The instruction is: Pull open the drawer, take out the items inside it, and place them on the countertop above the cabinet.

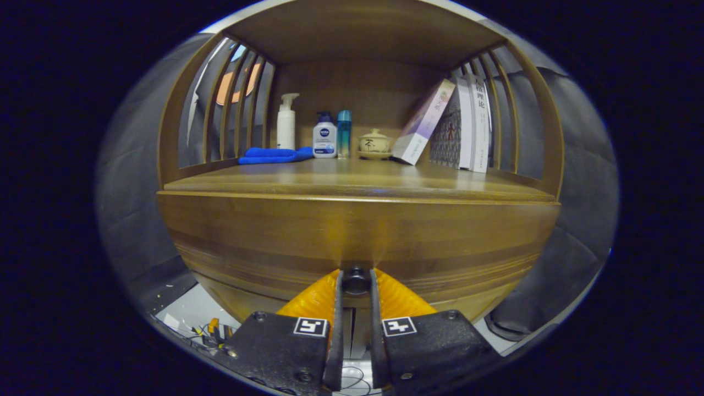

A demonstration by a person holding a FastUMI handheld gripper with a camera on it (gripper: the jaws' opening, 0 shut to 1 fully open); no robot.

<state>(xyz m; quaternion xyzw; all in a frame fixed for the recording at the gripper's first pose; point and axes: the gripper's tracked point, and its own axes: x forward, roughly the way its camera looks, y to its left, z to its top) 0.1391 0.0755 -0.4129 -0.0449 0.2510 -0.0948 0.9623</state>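
dark cloth walls close the booth behind and on both sides of the wooden cabinet (357,231) you face, and a pale floor with loose wires (212,330) shows at its lower left.

your gripper (356,283) is at the drawer front (440,247), its two fingers drawn in narrow on either side of the small dark knob (356,280); both look pressed against it, so you are clamped on the knob. the drawer sits flush under the countertop (357,181), so whatever is inside is hidden from you.

on the countertop, all the clutter stands far back against the rear panel. going left to right: slatted rails (236,104) wall the left side; a folded blue cloth (275,155) lies flat; a white pump bottle (286,122) stands just behind it; a white bottle with a dark cap (324,136) stands touching the cloth's right end; a slim blue bottle (344,133) is right beside that; a small lidded ceramic cup on a saucer (375,144) comes next; then a book (423,122) leans right onto a row of upright books (467,124) by the right rails.

the near half of the countertop is bare wood.
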